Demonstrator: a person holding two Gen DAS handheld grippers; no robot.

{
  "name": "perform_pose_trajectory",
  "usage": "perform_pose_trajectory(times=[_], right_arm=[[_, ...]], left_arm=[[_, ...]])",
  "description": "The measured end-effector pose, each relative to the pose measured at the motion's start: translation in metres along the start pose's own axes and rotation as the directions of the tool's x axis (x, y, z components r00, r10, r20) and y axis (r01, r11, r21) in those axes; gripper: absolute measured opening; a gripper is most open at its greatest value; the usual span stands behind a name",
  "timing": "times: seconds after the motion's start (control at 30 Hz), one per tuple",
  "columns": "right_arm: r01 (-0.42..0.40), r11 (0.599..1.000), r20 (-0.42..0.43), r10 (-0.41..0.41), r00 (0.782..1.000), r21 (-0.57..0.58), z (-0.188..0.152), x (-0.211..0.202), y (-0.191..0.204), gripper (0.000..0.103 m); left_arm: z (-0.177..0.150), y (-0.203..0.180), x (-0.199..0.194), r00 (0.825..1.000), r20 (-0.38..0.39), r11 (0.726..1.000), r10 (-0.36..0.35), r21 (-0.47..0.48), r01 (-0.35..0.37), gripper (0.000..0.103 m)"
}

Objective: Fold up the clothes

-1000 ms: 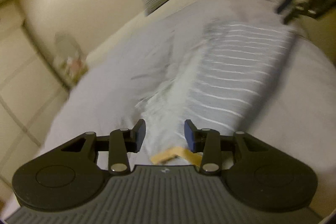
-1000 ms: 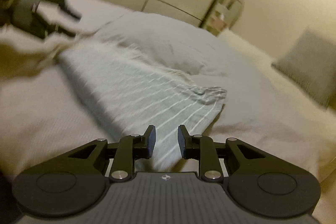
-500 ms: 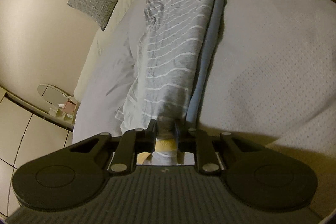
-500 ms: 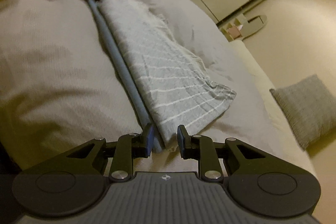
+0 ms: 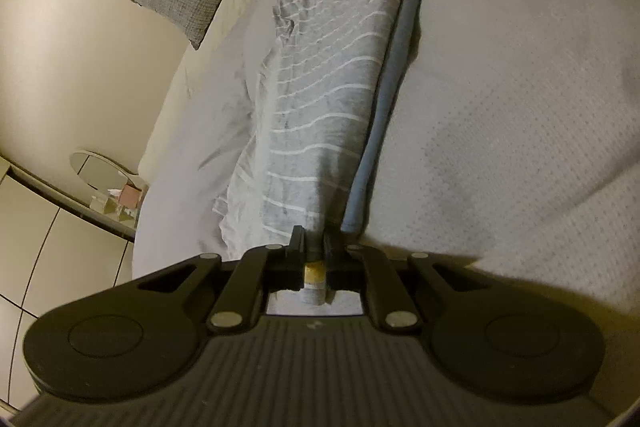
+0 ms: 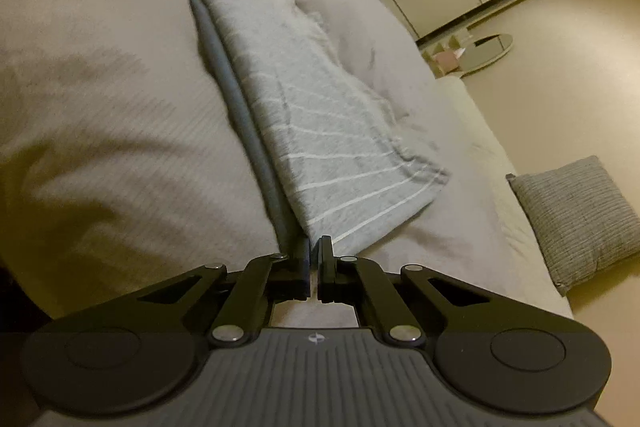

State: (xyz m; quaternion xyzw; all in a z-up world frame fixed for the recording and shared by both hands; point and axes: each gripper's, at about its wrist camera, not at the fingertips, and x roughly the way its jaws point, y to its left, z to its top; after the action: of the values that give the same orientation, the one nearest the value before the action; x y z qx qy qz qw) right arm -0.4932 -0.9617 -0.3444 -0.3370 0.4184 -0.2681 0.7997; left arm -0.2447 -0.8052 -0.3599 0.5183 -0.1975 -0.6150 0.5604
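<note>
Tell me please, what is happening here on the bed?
A person is folding a grey striped garment with two handheld grippers. The left gripper is shut on one end of it and the right gripper is shut on the other end, so its folded edge is stretched straight between them over the bed. The rest of the cloth hangs to one side onto the light cover. A grey cushion lies near the bed's edge.
</note>
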Motion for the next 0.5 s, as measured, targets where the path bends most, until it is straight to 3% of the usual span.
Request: perform_pose_trajectory(times=[0.13,0.2,0.27,0.3,0.4,0.5], right_arm=[[-0.004,1.0,-0.008,0.004,1.0,0.027,0.0,0.004,-0.002,0.0],[-0.004,0.998,-0.025,0.005,1.0,0.059,0.001,0.004,-0.004,0.0],[-0.015,0.982,-0.049,0.024,0.999,0.186,0.001,0.001,-0.013,0.005],[-0.033,0.955,-0.051,0.05,0.997,0.295,-0.001,-0.002,-0.02,0.009],[-0.07,0.806,-0.035,0.112,0.993,0.587,-0.006,-0.011,-0.036,0.019],[-0.114,0.617,0.019,0.16,0.987,0.779,-0.007,-0.018,-0.041,0.02]], left_arm=[[0.001,0.003,-0.001,1.0,-0.016,0.999,-0.007,-0.041,0.006,0.008],[0.001,0.006,-0.006,0.999,-0.034,0.994,-0.017,-0.108,0.013,0.011],[0.004,0.013,-0.009,0.997,-0.073,0.974,-0.027,-0.227,0.01,0.015],[0.005,0.017,-0.012,0.995,-0.092,0.955,-0.029,-0.298,0.0,0.015],[0.009,0.029,-0.024,0.992,-0.123,0.856,-0.032,-0.515,-0.037,0.026],[0.01,0.036,-0.04,0.99,-0.13,0.707,-0.051,-0.705,-0.057,0.031]])
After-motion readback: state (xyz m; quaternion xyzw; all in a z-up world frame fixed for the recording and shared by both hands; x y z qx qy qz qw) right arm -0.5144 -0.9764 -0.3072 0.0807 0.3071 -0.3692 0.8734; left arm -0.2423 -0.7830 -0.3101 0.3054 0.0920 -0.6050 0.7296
